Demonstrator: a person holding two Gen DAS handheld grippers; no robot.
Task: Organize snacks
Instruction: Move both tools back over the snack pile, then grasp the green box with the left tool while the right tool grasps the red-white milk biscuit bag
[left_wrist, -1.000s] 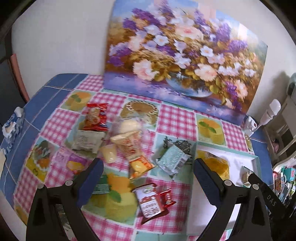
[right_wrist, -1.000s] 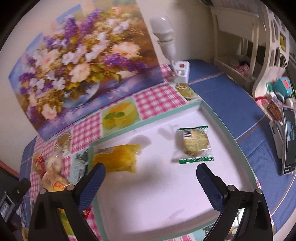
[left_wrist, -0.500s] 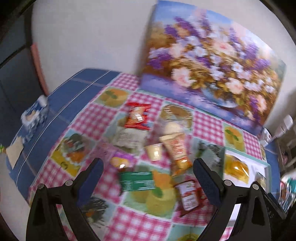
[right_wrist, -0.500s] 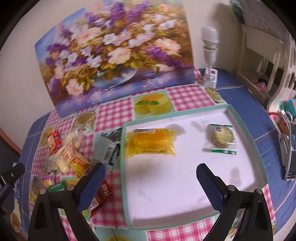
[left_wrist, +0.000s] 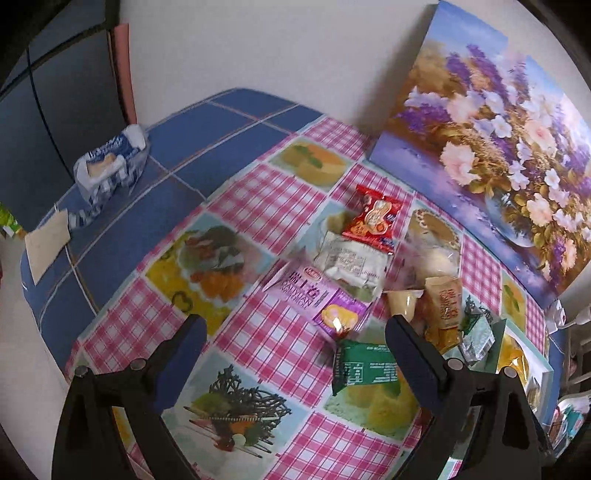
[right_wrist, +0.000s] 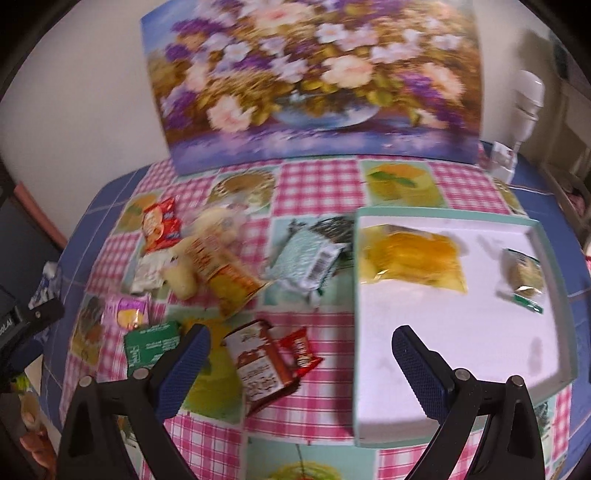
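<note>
Several snack packets lie on the checked tablecloth: a red packet (left_wrist: 375, 218), a white one (left_wrist: 349, 263), a purple one (left_wrist: 317, 295), a green one (left_wrist: 364, 365) and a brown-and-red packet (right_wrist: 264, 362). A pale green packet (right_wrist: 306, 260) lies beside the white tray (right_wrist: 461, 332), which holds a yellow bag (right_wrist: 413, 260) and a wrapped cookie (right_wrist: 524, 275). My left gripper (left_wrist: 293, 356) hangs open above the table's left part, with the green packet between its fingers' line and nothing held. My right gripper (right_wrist: 301, 360) is open above the brown-and-red packet.
A flower painting (right_wrist: 314, 81) leans on the wall at the back. A blue-and-white pack (left_wrist: 107, 162) and a paper slip (left_wrist: 48, 242) lie on the blue cloth at the left edge. A white lamp (right_wrist: 526, 99) stands at the back right, with shelves beyond.
Both grippers have swung left. The left view now takes in the table's left edge; the right view has moved from the tray to the snack pile. Both stayed open and empty.
</note>
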